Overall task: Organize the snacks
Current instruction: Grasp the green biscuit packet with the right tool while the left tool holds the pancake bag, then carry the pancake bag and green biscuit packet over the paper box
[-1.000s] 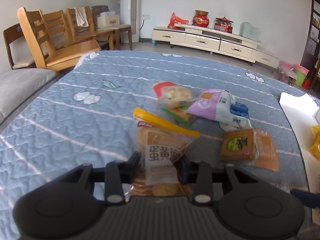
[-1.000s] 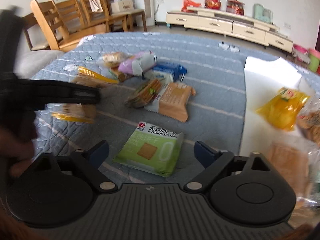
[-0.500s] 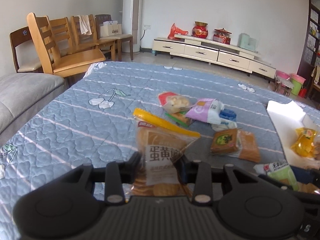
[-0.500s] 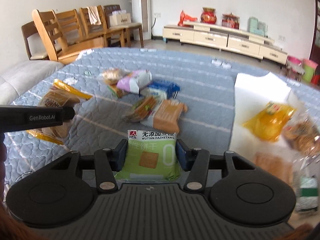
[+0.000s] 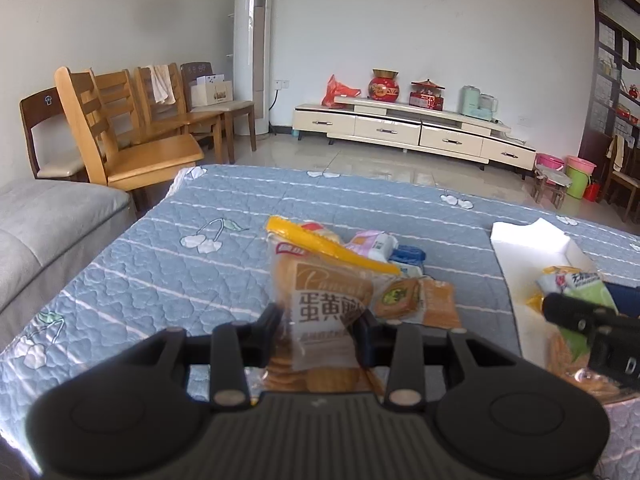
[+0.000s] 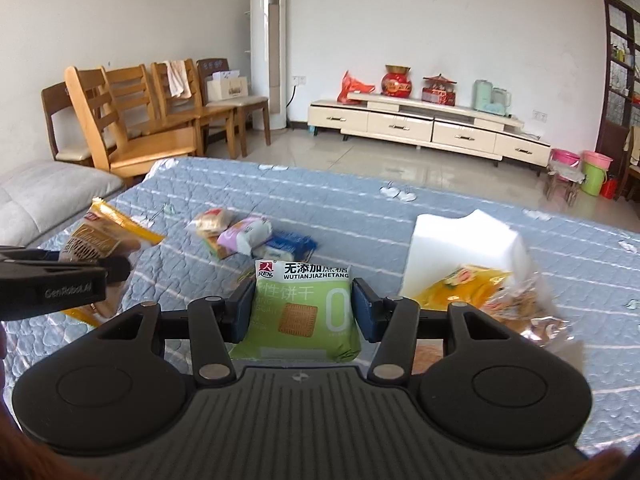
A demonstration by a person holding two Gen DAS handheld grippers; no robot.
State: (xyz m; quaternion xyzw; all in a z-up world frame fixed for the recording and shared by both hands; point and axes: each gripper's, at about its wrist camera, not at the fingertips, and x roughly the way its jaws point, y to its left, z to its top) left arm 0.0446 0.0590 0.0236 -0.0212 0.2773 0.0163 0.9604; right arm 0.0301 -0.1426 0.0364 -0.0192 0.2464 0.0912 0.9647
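My left gripper (image 5: pixel 319 320) is shut on a clear bag of round biscuits with a yellow top strip (image 5: pixel 316 276), held above the blue quilt (image 5: pixel 160 272). My right gripper (image 6: pixel 303 300) is shut on a green biscuit pack (image 6: pixel 316 276), also lifted off the quilt. A white foam tray (image 6: pixel 460 236) lies to the right and holds a yellow packet (image 6: pixel 460 284) and a clear biscuit bag (image 6: pixel 524 304). Loose snacks remain in a heap: a purple pack (image 6: pixel 246 234), a blue pack (image 6: pixel 288 244), a brown biscuit pack (image 5: pixel 400 298).
A grey sofa (image 5: pixel 48 220) borders the quilt on the left. Wooden chairs (image 5: pixel 132 140) stand behind it, and a low cream cabinet (image 5: pixel 400 128) lines the far wall. In the right wrist view the left gripper's body (image 6: pixel 48 288) crosses the left edge.
The right gripper went from open around the green pack to shut on it, then lifted it. The left gripper rose with its biscuit bag. Both views tilted up.
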